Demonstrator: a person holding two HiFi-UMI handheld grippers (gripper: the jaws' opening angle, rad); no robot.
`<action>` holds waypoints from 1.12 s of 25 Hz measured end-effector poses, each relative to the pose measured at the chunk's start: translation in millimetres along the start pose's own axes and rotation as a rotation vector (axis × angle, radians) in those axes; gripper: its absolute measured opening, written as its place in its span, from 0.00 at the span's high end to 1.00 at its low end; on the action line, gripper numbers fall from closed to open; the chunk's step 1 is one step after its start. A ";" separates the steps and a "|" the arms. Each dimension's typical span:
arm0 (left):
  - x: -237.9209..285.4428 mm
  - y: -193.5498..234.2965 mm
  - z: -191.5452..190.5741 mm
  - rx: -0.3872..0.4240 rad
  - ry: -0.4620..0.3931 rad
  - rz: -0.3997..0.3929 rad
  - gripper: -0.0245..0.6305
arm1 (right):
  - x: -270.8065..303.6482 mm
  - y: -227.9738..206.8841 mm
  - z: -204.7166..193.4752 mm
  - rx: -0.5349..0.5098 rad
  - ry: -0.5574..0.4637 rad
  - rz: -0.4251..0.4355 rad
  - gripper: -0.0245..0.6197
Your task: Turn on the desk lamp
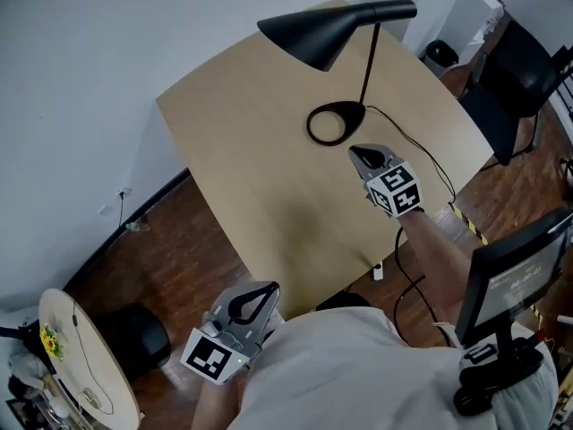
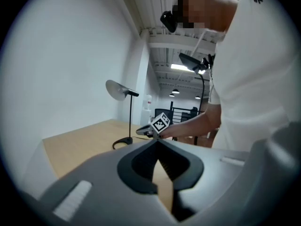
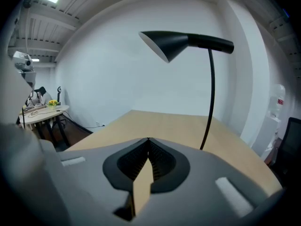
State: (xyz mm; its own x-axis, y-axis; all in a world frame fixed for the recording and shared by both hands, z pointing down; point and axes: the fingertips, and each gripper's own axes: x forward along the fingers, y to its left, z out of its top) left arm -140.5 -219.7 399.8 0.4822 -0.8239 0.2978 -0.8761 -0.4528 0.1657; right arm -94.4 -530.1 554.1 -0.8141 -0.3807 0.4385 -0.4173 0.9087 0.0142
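We note desk lamp: stem upright, shade reaching level toward wall. Right gripper near its base, left gripper well apart; both pinched closed, empty.

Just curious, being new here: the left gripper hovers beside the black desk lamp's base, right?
No, the right gripper hovers beside the black desk lamp's base; the head view shows it, with the left gripper back by the person's body.
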 end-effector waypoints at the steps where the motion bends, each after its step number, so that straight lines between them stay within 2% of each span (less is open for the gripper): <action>1: 4.3 3.0 0.7 -0.010 0.002 0.011 0.94 | 11.0 -10.1 -4.3 -0.004 0.011 -0.004 0.96; 12: 29.0 22.2 4.6 -0.090 0.063 0.085 0.94 | 104.1 -110.1 -56.6 -0.036 0.126 -0.114 0.96; 21: 37.5 43.8 -8.1 -0.170 0.100 0.119 0.94 | 156.8 -150.0 -84.8 -0.020 0.188 -0.190 0.96; 28: 36.2 43.5 -8.1 -0.190 0.108 0.116 0.94 | 158.1 -153.9 -94.3 -0.022 0.181 -0.206 0.96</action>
State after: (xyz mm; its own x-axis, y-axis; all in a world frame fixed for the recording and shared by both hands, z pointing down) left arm -161.1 -266.5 425.4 0.3851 -0.8205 0.4224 -0.9144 -0.2772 0.2951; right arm -120.8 -714.0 706.0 -0.6264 -0.5233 0.5778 -0.5563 0.8193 0.1389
